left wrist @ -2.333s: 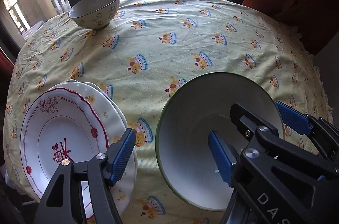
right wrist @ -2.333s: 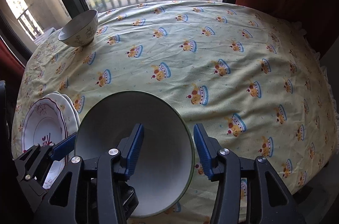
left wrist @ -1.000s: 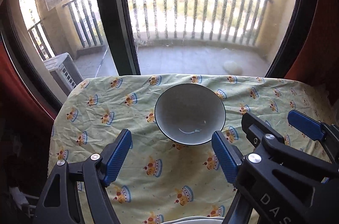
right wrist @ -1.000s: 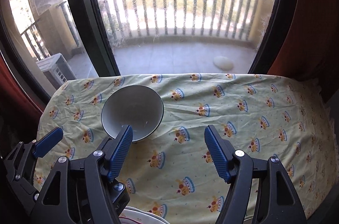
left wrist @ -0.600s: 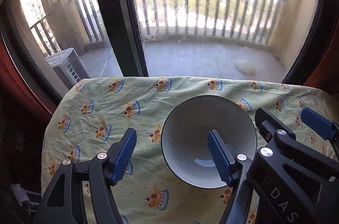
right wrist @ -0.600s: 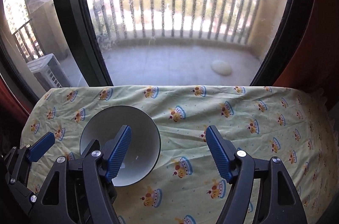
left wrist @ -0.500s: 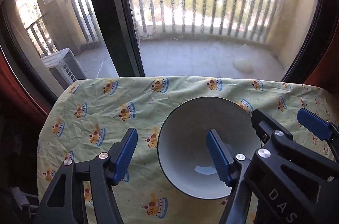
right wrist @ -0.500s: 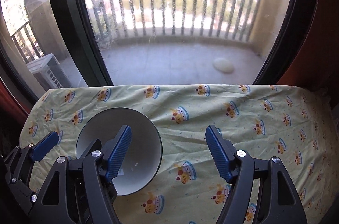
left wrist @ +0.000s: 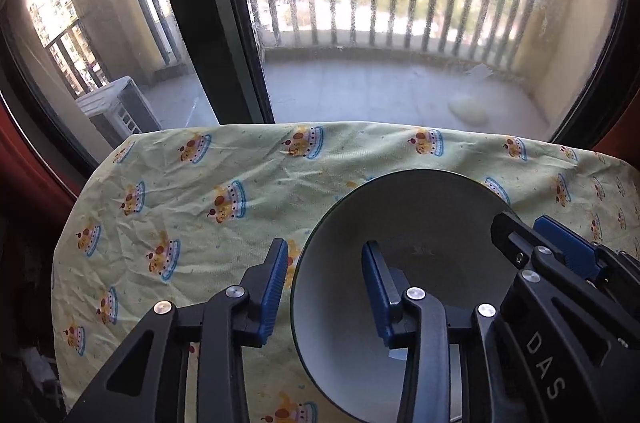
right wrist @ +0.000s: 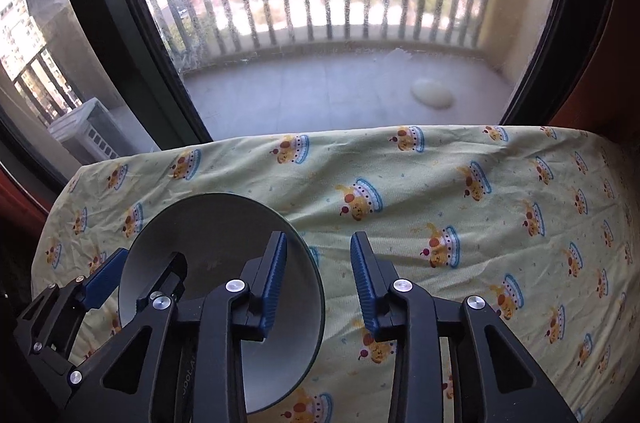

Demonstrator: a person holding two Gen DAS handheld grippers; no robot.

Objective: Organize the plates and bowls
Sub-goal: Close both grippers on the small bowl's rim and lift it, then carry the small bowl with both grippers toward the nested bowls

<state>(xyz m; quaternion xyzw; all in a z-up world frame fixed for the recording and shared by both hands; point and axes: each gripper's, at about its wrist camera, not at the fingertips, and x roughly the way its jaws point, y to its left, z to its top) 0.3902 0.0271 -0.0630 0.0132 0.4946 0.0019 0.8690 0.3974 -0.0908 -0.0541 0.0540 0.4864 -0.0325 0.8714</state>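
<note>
A white bowl with a dark green rim [left wrist: 420,235] sits on the yellow patterned tablecloth [left wrist: 192,191] near the window edge; it also shows in the right wrist view [right wrist: 208,235]. My left gripper [left wrist: 324,287] is partly closed, straddling the bowl's left rim: one finger outside, one inside. My right gripper [right wrist: 318,279] is partly closed, straddling the bowl's right rim, one finger inside and one outside. The pads do not visibly touch the rim. The right gripper also shows in the left wrist view [left wrist: 560,255].
The table's far edge [right wrist: 360,133] runs just beyond the bowl, with the window frame [left wrist: 208,11] and balcony behind it. Tablecloth stretches to the right [right wrist: 520,215]. The plates and the other bowl are out of view.
Both grippers moved in on the bowl and narrowed their jaws; each now straddles the rim, left on the left side and right on the right side. The bowl looms larger.
</note>
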